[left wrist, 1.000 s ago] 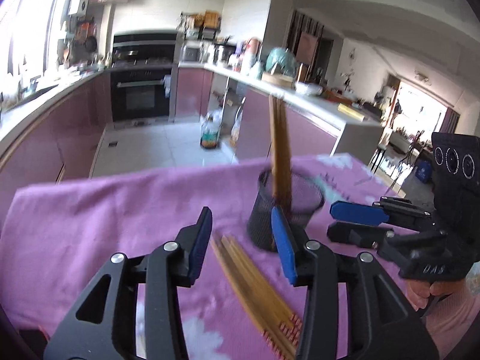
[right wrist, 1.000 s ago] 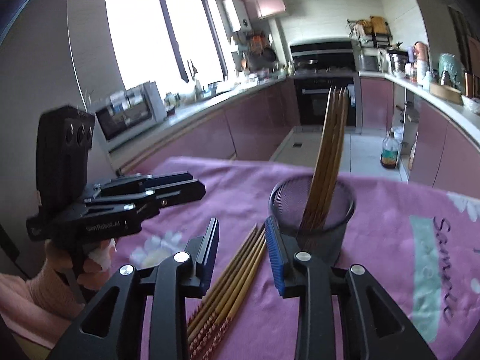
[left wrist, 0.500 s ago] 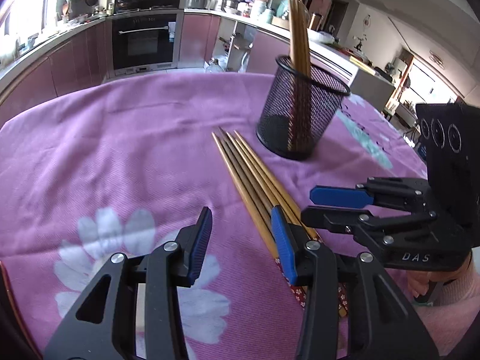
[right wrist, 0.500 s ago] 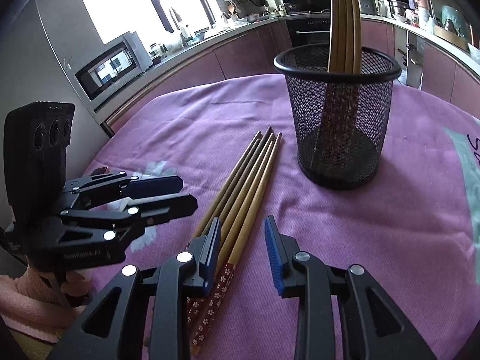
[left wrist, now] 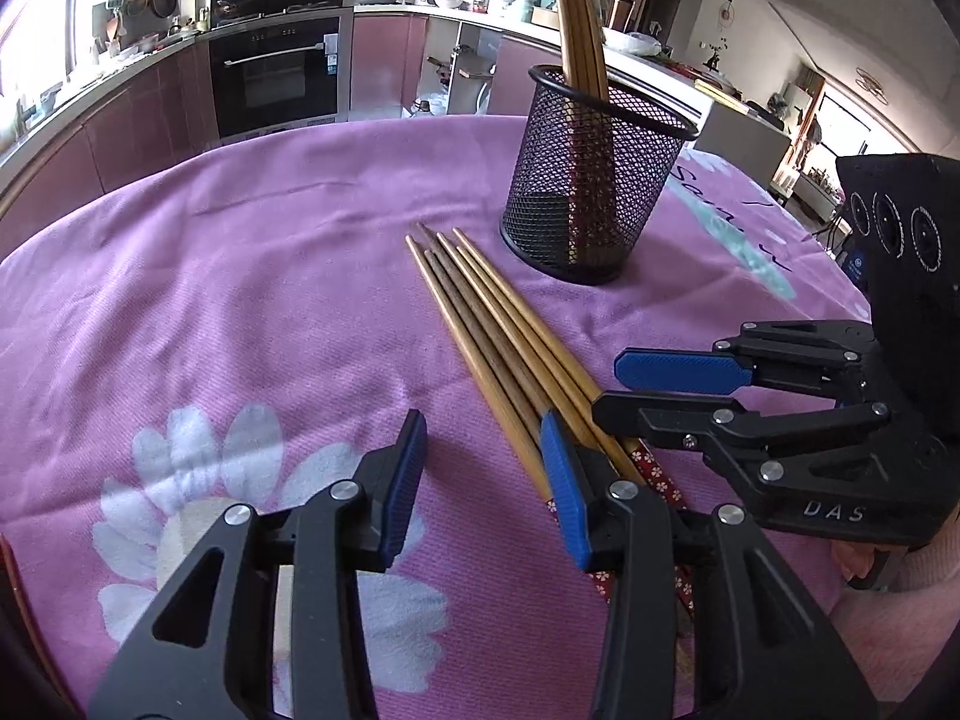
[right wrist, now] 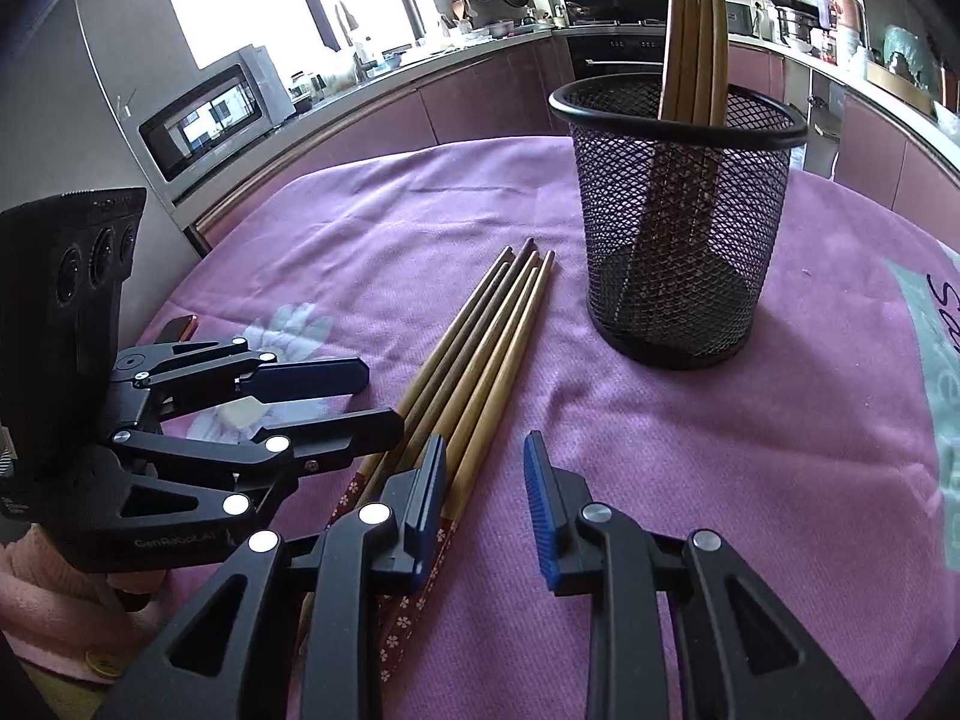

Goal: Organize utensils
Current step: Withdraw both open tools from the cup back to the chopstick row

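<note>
Both grippers, left gripper (left wrist: 480, 456) and right gripper (right wrist: 483, 474), have dropped to the loose chopsticks (left wrist: 498, 342) (jaws apart, right closing on nothing); pickup for the mesh cup (left wrist: 594, 180) comes next.

A home kitchen. A built-in oven (left wrist: 277, 75) sits at eleven o'clock, with purple cabinets (left wrist: 150, 120). A microwave (right wrist: 210, 114) stands at ten.

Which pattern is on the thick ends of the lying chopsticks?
Small white flowers on dark red, best seen in the right wrist view.
</note>
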`<state>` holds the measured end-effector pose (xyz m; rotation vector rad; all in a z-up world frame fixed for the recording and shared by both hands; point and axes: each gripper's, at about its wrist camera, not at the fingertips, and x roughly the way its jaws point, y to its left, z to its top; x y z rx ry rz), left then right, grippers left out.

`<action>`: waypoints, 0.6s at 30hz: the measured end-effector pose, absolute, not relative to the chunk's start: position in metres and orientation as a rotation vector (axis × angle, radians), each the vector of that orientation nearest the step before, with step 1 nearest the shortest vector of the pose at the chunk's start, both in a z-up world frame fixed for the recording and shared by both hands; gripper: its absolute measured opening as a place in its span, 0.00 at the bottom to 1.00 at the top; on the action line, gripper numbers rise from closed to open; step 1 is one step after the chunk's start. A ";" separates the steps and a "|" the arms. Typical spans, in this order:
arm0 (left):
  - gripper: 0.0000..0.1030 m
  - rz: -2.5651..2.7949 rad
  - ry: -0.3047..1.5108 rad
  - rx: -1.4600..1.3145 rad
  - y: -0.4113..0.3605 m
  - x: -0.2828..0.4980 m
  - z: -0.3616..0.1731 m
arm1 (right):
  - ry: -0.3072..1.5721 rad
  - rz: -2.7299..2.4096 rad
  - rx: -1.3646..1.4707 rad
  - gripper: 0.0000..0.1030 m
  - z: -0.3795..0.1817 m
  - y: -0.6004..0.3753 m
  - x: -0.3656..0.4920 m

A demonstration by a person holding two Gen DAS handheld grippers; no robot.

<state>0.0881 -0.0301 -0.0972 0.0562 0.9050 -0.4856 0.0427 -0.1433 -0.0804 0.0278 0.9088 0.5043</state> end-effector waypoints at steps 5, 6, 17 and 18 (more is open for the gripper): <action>0.37 -0.485 0.907 0.086 -0.030 0.088 -0.098 | 0.912 0.493 0.019 0.23 -0.081 -0.146 0.042; 0.37 -0.484 0.906 0.089 -0.030 0.087 -0.098 | 0.911 0.490 0.013 0.23 -0.081 -0.145 0.042; 0.32 -0.452 0.913 0.117 -0.031 0.093 -0.099 | 0.900 0.442 -0.067 0.21 -0.080 -0.135 0.043; 0.31 -0.448 0.912 0.118 -0.032 0.094 -0.099 | 0.899 0.438 -0.068 0.21 -0.080 -0.134 0.044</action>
